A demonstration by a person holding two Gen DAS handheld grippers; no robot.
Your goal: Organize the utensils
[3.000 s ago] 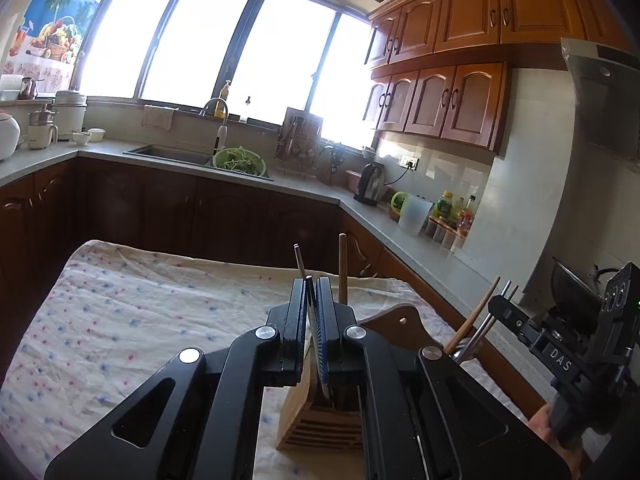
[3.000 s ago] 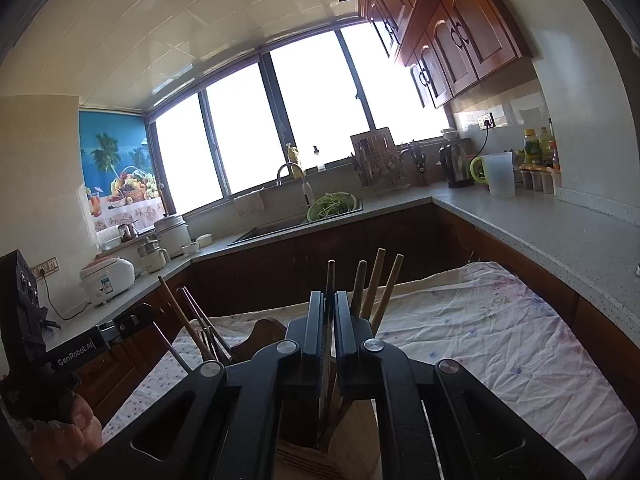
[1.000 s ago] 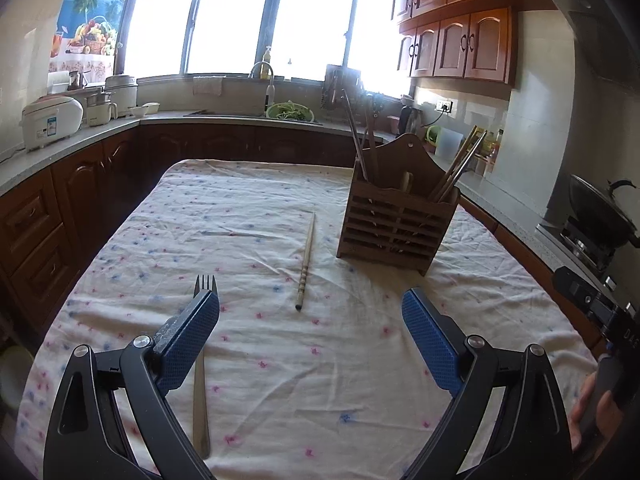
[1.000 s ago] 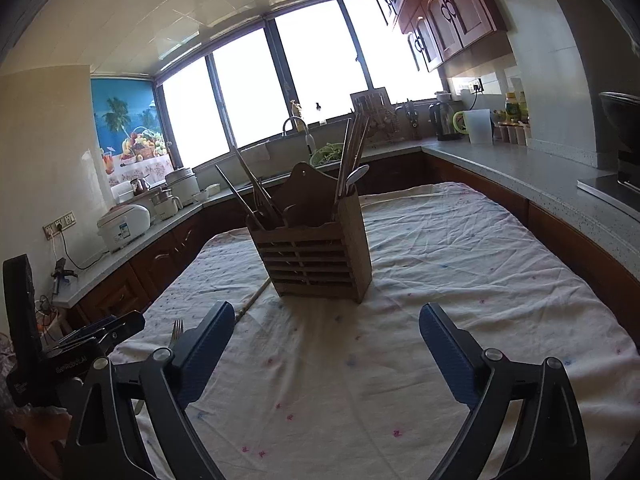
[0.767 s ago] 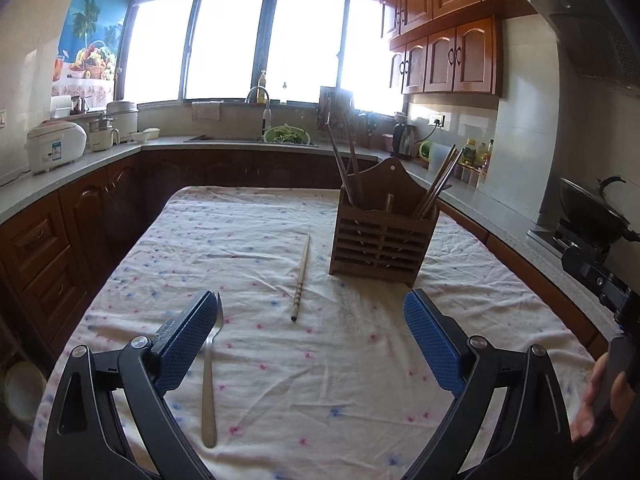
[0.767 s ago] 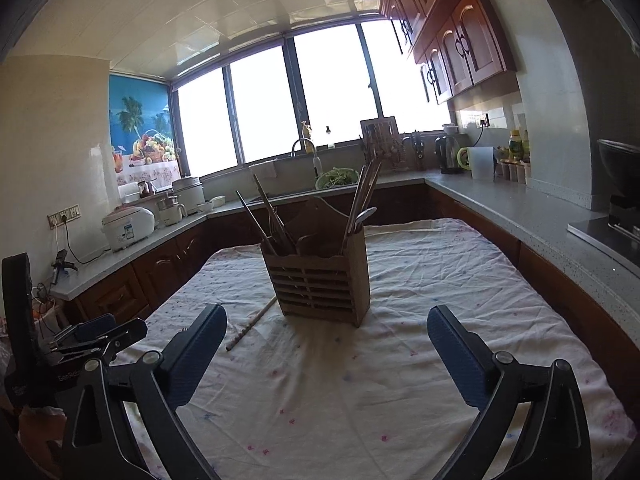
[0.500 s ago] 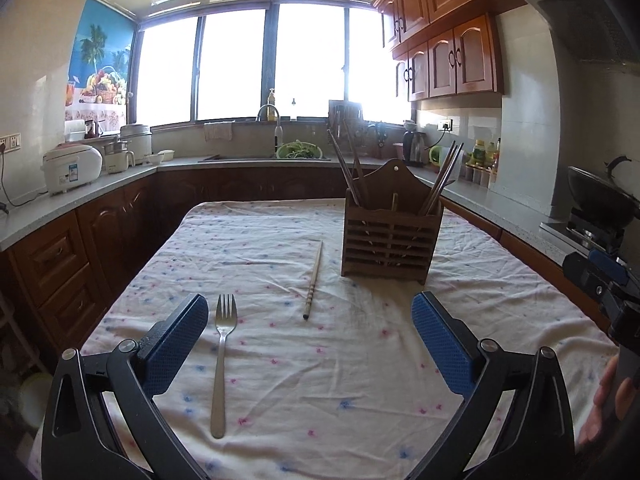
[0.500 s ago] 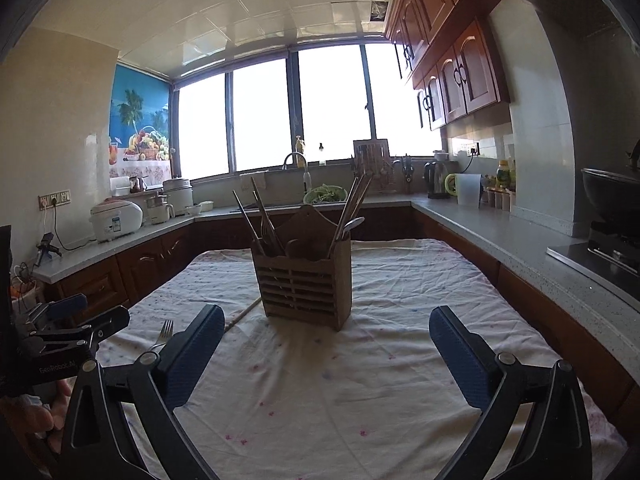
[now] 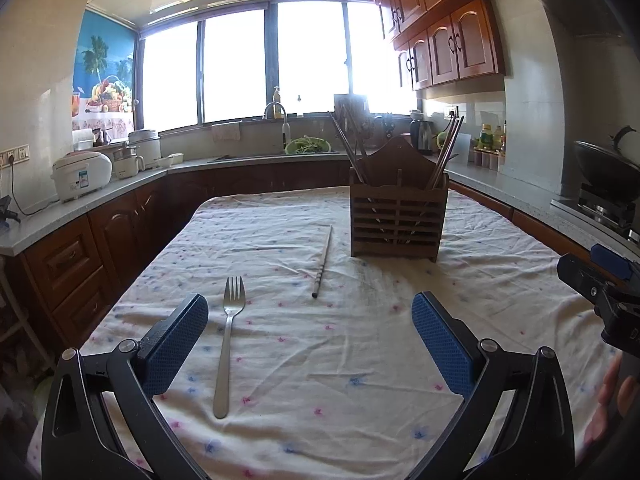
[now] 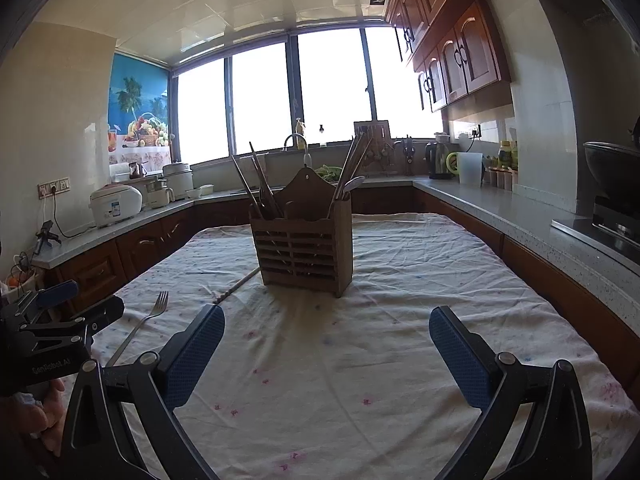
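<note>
A slatted wooden utensil holder (image 9: 398, 220) (image 10: 304, 252) stands on the cloth-covered table, with chopsticks and a spoon sticking out of it. A metal fork (image 9: 228, 340) (image 10: 140, 326) lies on the cloth just inside my left gripper's left finger. One loose chopstick (image 9: 323, 260) (image 10: 238, 286) lies left of the holder. My left gripper (image 9: 310, 312) is wide open over the near cloth with nothing between its blue pads. My right gripper (image 10: 326, 324) is also wide open and empty, short of the holder. Each gripper shows at the edge of the other's view.
Flowered cloth (image 9: 360, 360) covers the table. Counters run around three sides, with a rice cooker (image 9: 82, 174), a sink with a green bowl (image 9: 308, 146), a kettle (image 10: 438, 160), and a wok on the stove (image 9: 604, 172) at the right. Wooden cabinets hang above.
Both grippers have gone from shut beside the holder to wide open and have drawn back from it. The views have levelled, and the fork and loose chopstick now lie ahead.
</note>
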